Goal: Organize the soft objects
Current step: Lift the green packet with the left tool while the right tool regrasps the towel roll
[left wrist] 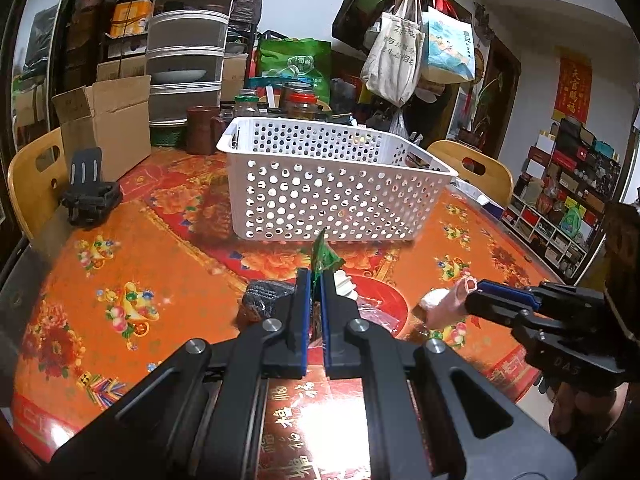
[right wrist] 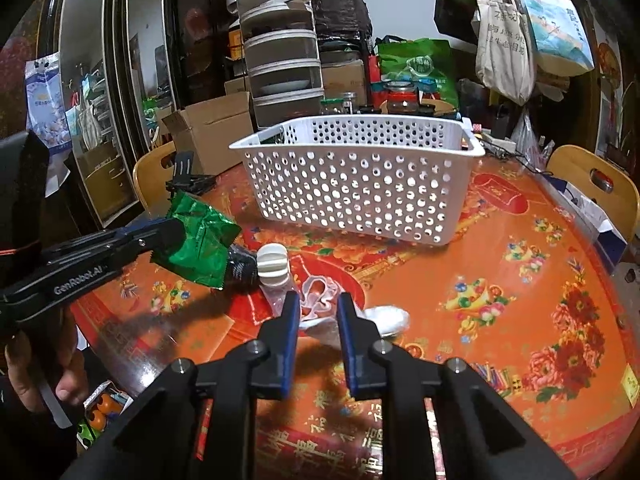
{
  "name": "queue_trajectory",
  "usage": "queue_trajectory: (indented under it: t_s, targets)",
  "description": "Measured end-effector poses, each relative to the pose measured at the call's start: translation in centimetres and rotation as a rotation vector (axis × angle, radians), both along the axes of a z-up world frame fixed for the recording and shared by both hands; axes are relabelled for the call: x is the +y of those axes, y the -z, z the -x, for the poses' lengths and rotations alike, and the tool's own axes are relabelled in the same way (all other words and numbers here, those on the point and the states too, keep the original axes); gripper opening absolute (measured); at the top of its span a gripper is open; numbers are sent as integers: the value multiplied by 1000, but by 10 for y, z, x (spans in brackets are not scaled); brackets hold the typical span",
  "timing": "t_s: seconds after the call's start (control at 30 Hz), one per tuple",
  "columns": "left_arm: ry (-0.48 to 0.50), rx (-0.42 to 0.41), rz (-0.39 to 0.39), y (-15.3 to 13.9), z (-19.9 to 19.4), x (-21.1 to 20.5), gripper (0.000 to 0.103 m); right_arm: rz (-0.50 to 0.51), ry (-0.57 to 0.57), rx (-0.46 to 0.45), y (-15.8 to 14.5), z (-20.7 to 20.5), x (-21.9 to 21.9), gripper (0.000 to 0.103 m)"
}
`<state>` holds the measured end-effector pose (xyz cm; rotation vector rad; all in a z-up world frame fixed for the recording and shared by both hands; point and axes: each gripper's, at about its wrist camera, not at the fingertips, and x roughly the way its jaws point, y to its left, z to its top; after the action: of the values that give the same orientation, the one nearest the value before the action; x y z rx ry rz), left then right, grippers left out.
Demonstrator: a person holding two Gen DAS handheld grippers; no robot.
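Observation:
My left gripper (left wrist: 316, 292) is shut on a crinkled green foil packet (left wrist: 325, 258), held up above the table in front of the white perforated basket (left wrist: 332, 184). The right wrist view shows the same packet (right wrist: 200, 240) hanging from the left gripper (right wrist: 174, 234). My right gripper (right wrist: 319, 303) is shut on a pale pink soft cloth (right wrist: 320, 290) that rests on the table; in the left wrist view the cloth (left wrist: 448, 304) sticks out of the right gripper (left wrist: 476, 289). A dark grey soft item (right wrist: 240, 266) and a white ribbed piece (right wrist: 272, 262) lie between the grippers.
The basket (right wrist: 360, 184) stands mid-table on an orange floral tablecloth (right wrist: 500, 272). A white rounded item (right wrist: 386, 318) lies beside the pink cloth. A cardboard box (left wrist: 108, 120), a black holder (left wrist: 90, 196) and jars (left wrist: 300, 100) stand at the back. Wooden chairs (left wrist: 32, 184) flank the table.

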<state>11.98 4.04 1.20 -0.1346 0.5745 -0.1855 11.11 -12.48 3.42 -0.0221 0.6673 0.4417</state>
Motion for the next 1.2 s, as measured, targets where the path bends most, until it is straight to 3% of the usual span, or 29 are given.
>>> queue_trajectory:
  t_s: [0.07,0.23,0.37,0.4,0.47,0.5,0.53,0.57,0.67,0.8,0.97,1.2]
  targets:
    - [0,-3,0,-1,0,0,4,-2,-3,-7,-5,0,0,0]
    - [-2,-7,4,-4,-3,1,4,8,-8,-3,-8,-7,-2,0]
    - [-9,6,8,1,-3,4,4,-72,-40,65,4,-5,-13,0]
    - [-12,11,10,2,-3,6,4,-84,-38,81,6,-3,-15,6]
    - [-19,14,15,4,-3,9,4,-86,21,121,17,4,-22,33]
    - [-21,13,19,5,-3,10,4,-83,46,131,23,6,-23,55]
    - [-22,13,21,5,-3,10,4,-83,60,137,30,9,-23,66]
    - [-20,13,22,6,-3,9,4,-85,67,152,38,10,-22,66]
    - [-7,20,16,8,-4,5,4,-98,53,192,51,8,-14,66]
    - [-12,23,19,9,-4,5,4,-31,42,183,59,8,5,66]
    - [-30,27,28,10,-3,10,4,7,18,170,62,8,13,33]
    - [-21,12,26,5,-2,10,4,-24,12,143,50,10,6,29]
